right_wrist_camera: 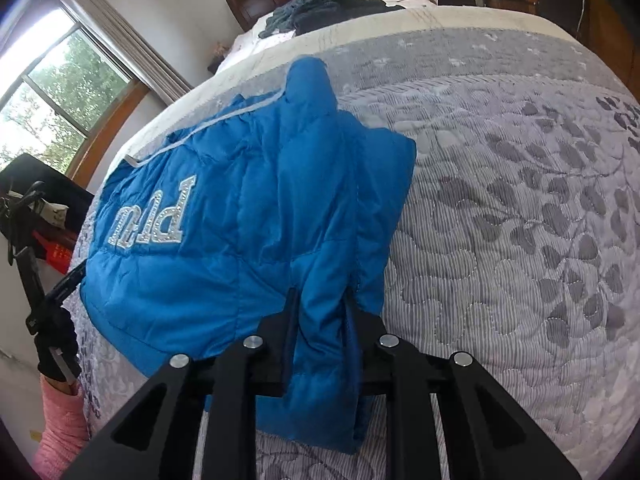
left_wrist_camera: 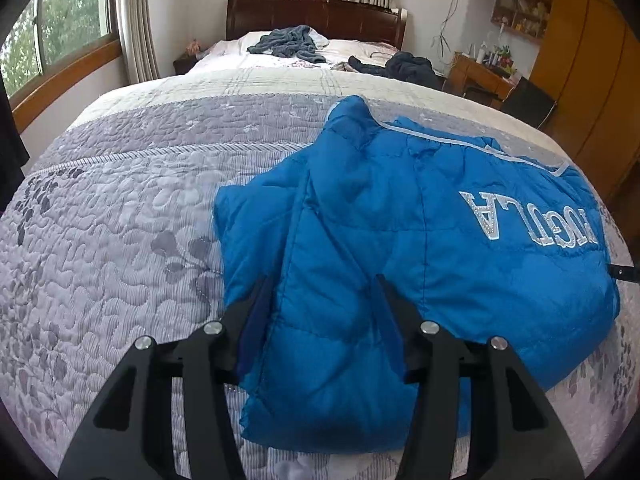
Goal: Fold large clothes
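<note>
Left gripper (left_wrist_camera: 320,280): we see its fingers (left_wrist_camera: 256,300) spread wide, one on each side of a padded fold of the blue puffer jacket (left_wrist_camera: 360,220). The fabric runs between them, but the pads sit apart from each other, so we call it released and straddling, not pinching.

Right gripper (right_wrist_camera: 320,300): fingers (right_wrist_camera: 290,312) drawn close on a bunched ridge of the same jacket (right_wrist_camera: 240,240). The cloth is squeezed narrow between them and hangs below toward the camera, so we call it clenched on the jacket.

The jacket lies partly folded on the bed's quilted grey leaf-pattern bedspread (left_wrist_camera: 120,240), near the foot edge, with its silver lettering (left_wrist_camera: 532,220) facing up. A sleeve or collar end (left_wrist_camera: 352,112) pokes out toward the headboard. White trim (left_wrist_camera: 520,156) runs along one jacket edge.

Farther up the bed we see a grey heap of clothes (left_wrist_camera: 288,44) and a dark garment (left_wrist_camera: 412,66) near the wooden headboard (left_wrist_camera: 312,12).

Windows with curtains (left_wrist_camera: 132,20) are on one side, and a wooden desk (left_wrist_camera: 476,76) with small clutter is on the other.

In the right wrist view a pink sleeve (right_wrist_camera: 64,432) shows at the lower left, beside the bed edge.
</note>
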The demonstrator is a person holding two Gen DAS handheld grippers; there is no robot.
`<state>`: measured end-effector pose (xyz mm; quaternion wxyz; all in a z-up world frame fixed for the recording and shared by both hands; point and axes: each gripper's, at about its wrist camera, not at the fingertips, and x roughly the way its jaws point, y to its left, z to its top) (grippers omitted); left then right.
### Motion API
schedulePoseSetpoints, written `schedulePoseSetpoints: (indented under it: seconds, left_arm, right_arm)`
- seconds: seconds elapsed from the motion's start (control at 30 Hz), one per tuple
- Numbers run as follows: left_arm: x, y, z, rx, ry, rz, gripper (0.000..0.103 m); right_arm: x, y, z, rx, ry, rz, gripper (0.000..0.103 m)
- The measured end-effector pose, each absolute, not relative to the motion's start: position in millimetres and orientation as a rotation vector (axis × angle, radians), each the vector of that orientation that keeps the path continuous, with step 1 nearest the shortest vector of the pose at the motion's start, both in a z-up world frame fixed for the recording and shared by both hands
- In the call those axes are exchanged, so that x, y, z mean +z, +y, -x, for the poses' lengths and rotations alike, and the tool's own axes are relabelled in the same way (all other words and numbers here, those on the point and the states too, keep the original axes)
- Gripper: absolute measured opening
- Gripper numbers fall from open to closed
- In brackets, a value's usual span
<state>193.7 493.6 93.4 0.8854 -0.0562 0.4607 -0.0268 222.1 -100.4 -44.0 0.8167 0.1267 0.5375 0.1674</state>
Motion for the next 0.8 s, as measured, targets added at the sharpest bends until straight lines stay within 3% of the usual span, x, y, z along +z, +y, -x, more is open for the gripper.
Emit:
schedulePoseSetpoints:
  seconds: [0.13,0.23,0.27,0.33,0.8]
  left_arm:
    - [105,502,-188,-0.069,0.963,0.157,0.051]
    - [118,516,-182,-0.055,0.927,0.173,0.075]
    - [119,522,-181,-0.051,0.921,0.186,0.078]
    - [117,529,-184,-0.052,0.941,0.194,0.078]
    - [54,544,-238,-0.332,1.077,0.517,0.086]
  right_arm:
    - [-32,-107,-218,0.369,1.12,-0.285,0.032]
    - [-20,-119,-211,0.399,1.064,-0.313,0.062]
    - [-17,-124,-210,0.395,1.048,-0.327,0.074]
    - [-16,-133,-212,0.399,1.031,-0.358,0.081]
    - [-77,-134,-258,0.56,1.142,-0.568,0.085]
